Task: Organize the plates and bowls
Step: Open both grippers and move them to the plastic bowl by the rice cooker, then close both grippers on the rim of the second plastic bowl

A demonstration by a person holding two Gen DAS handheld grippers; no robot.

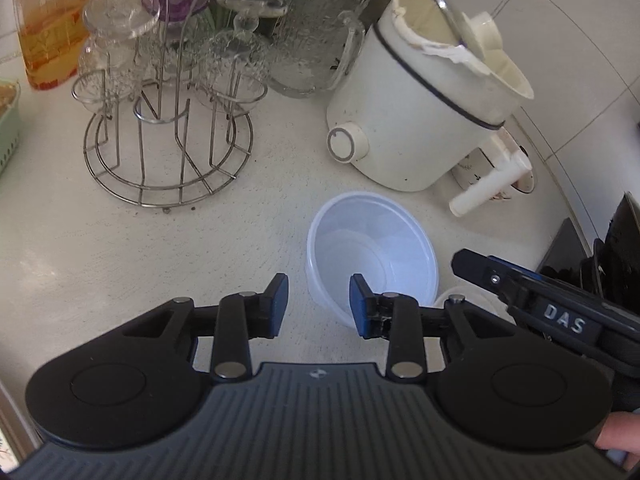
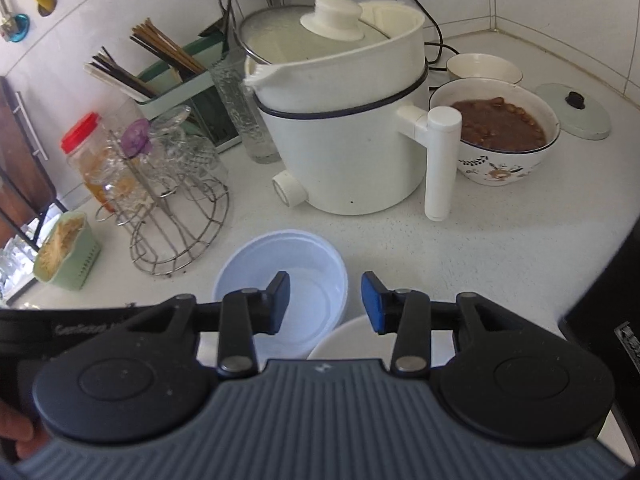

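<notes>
Left gripper (image 1: 318, 306): I hold it low over the white counter (image 1: 240, 216), jaws released and spread, nothing between the blue pads; its right finger overlaps the near rim of the plastic bowl.
Right gripper (image 2: 325, 304): also released, jaws apart and empty; its left pad hangs over the bowl's inside, its right pad over the bare counter just beside.
Plastic bowl (image 2: 280, 280): translucent white, upright and empty, on the counter in front of both grippers, near the electric pot.
White plate (image 2: 348, 340): a pale rim shows just to the right and nearer than the bowl, partly hidden under my right gripper; I cannot tell whether it touches the bowl.
Electric pot (image 2: 348, 152): white with a dark band, lid tilted on top, handle to the right, knob low in front.
Far right: a flowered bowl (image 2: 496, 132) of brown food, a smaller cream bowl (image 2: 484, 68) behind it, a loose lid (image 2: 574, 110) beside.
Left: a wire glass rack (image 1: 168, 120) holding upturned glasses.
</notes>
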